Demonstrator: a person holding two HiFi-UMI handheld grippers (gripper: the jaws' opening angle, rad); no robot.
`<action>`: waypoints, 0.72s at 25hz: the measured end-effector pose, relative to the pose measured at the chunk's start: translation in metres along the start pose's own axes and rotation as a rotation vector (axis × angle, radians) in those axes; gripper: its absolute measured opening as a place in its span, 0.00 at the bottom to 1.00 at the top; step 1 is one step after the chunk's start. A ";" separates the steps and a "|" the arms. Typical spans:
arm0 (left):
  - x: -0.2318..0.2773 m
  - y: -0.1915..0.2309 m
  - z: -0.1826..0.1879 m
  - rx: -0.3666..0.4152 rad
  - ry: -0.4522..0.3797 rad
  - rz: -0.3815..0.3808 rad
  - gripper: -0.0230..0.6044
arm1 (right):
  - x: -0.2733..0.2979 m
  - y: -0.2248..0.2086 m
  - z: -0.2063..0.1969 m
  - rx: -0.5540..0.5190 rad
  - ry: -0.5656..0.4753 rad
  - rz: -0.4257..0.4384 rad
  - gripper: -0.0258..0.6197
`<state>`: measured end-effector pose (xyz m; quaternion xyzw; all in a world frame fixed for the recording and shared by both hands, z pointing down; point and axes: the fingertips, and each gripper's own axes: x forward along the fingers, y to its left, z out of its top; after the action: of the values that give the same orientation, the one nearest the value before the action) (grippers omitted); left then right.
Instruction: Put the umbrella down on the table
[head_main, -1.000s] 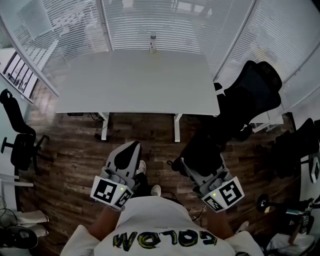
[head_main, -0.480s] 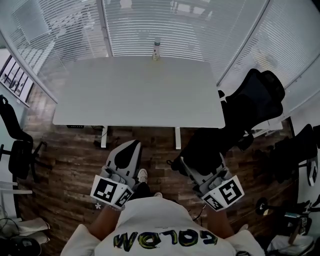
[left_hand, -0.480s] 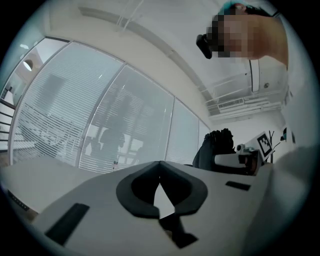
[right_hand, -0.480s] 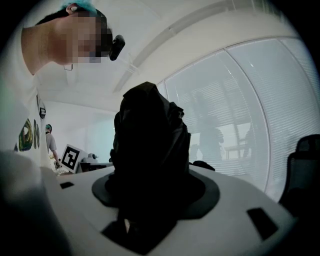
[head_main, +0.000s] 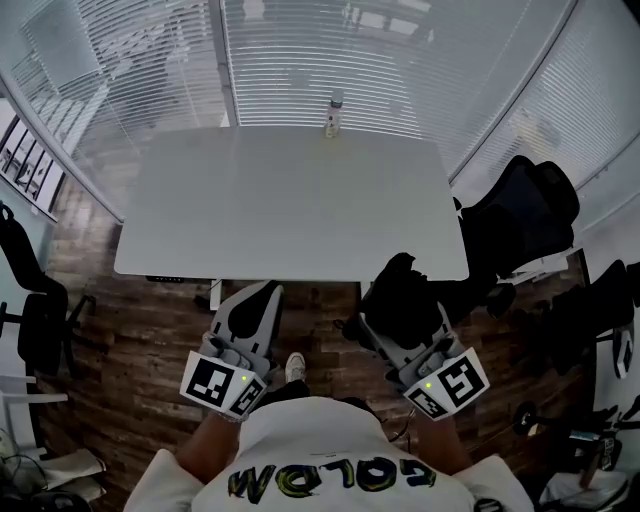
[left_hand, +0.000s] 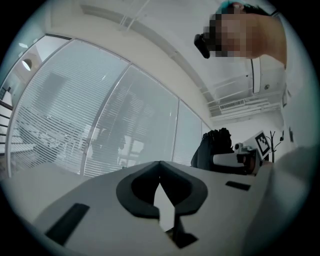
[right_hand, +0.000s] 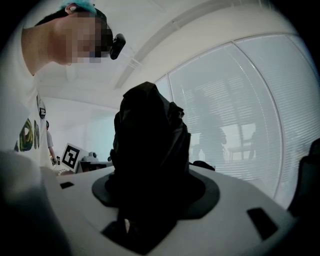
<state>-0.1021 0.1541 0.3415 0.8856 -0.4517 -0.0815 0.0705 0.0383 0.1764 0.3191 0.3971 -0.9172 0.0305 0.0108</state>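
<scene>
The umbrella (head_main: 403, 292) is not down yet. The right gripper (right_hand: 152, 192) is clamping the black folded bundle, and the fabric is bulging up past both fingers (right_hand: 240, 195). It is hanging just short of the table's (head_main: 290, 200) near edge, by the right corner. The left gripper (left_hand: 159, 186) is sitting empty, jaws pinched together. What is left, by the look of it, is reaching over the top, lowering and releasing.

Blinds (head_main: 300, 60) cover the glass walls (head_main: 560, 120) above a dark wood floor (head_main: 150, 330).
</scene>
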 end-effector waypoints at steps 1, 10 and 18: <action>0.000 0.008 0.001 0.000 0.000 0.000 0.05 | 0.007 0.002 0.000 -0.001 0.000 0.000 0.43; 0.005 0.036 0.000 -0.018 0.012 -0.023 0.05 | 0.033 0.002 -0.006 0.019 0.013 -0.032 0.43; 0.031 0.044 -0.001 -0.027 0.005 -0.042 0.05 | 0.046 -0.023 -0.002 -0.006 0.014 -0.055 0.43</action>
<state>-0.1190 0.1034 0.3487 0.8941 -0.4316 -0.0870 0.0818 0.0229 0.1274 0.3245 0.4221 -0.9058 0.0301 0.0196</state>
